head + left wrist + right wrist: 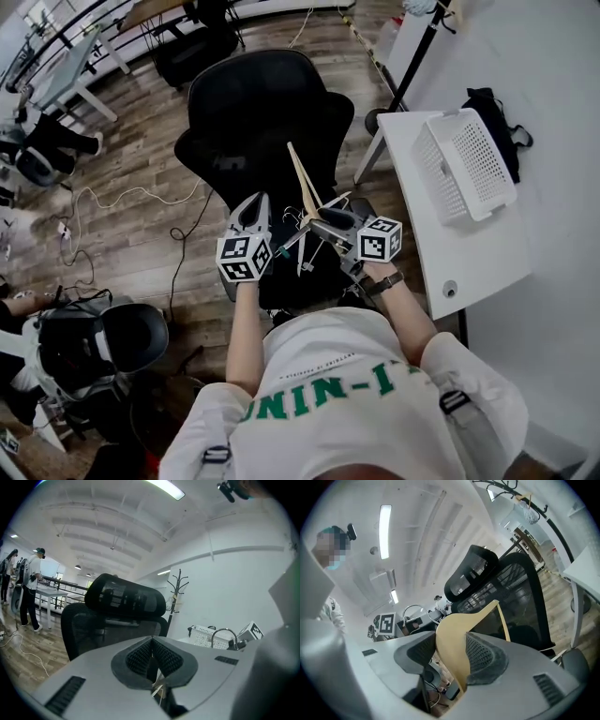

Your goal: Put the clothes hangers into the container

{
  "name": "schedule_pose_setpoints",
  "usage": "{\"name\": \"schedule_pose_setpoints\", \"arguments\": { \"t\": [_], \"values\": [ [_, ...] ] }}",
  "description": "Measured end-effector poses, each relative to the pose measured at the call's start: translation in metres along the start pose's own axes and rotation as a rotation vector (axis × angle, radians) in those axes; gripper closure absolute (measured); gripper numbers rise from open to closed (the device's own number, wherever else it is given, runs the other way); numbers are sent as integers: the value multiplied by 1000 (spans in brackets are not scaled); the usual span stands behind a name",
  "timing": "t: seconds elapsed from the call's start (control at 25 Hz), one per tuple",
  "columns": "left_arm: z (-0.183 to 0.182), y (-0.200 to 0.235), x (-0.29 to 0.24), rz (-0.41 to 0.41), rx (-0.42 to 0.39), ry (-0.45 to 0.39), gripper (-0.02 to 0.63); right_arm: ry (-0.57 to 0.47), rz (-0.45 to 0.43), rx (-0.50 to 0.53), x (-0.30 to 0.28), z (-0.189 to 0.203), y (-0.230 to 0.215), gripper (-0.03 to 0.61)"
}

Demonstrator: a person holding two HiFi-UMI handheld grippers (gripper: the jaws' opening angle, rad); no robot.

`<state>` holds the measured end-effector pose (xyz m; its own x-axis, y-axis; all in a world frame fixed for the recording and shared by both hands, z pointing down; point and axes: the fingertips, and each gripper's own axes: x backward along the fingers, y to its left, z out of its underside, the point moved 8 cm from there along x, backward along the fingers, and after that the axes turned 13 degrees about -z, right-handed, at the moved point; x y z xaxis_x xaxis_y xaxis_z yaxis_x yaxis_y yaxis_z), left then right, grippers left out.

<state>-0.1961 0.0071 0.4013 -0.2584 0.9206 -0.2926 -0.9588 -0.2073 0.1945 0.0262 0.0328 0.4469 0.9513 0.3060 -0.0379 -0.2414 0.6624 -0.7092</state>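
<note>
My right gripper (323,225) is shut on a pale wooden clothes hanger (305,183), whose arm sticks up over the black office chair (262,112). In the right gripper view the hanger (487,609) is pinched flat between the two pads of that gripper (451,637). My left gripper (255,208) is just left of it, jaws closed together (152,654); a thin pale sliver shows behind the pads, and I cannot tell what it is. The hanger's metal hook (225,637) shows to the right. The white perforated basket (466,161) lies on the white table (459,253) at the right.
The chair's headrest (124,599) stands straight ahead of both grippers. A coat rack (178,588) is by the wall beyond the basket (204,637). A second dark chair (103,342) and cables (112,202) are on the wooden floor at left. People stand far left (30,588).
</note>
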Motion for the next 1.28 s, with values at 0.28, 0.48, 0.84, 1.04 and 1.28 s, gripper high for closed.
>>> {"name": "schedule_pose_setpoints", "arguments": {
  "t": [0.28,0.48,0.84,1.04,1.28],
  "values": [
    [-15,-47,-26,115,-45,-25,597,-105,53,36,48,-25,8,364],
    [-23,-91,-39,211,-79,-36,597,-187,112,85,92,-45,20,363],
    [-52,-181,-74,387,-126,-64,597,-320,186,208,164,-116,23,363],
    [-79,-223,-92,449,-164,-97,597,-383,206,266,198,-164,25,363],
    [-114,-272,-115,483,-187,-148,597,-450,219,351,237,-226,32,362]
  ]
}}
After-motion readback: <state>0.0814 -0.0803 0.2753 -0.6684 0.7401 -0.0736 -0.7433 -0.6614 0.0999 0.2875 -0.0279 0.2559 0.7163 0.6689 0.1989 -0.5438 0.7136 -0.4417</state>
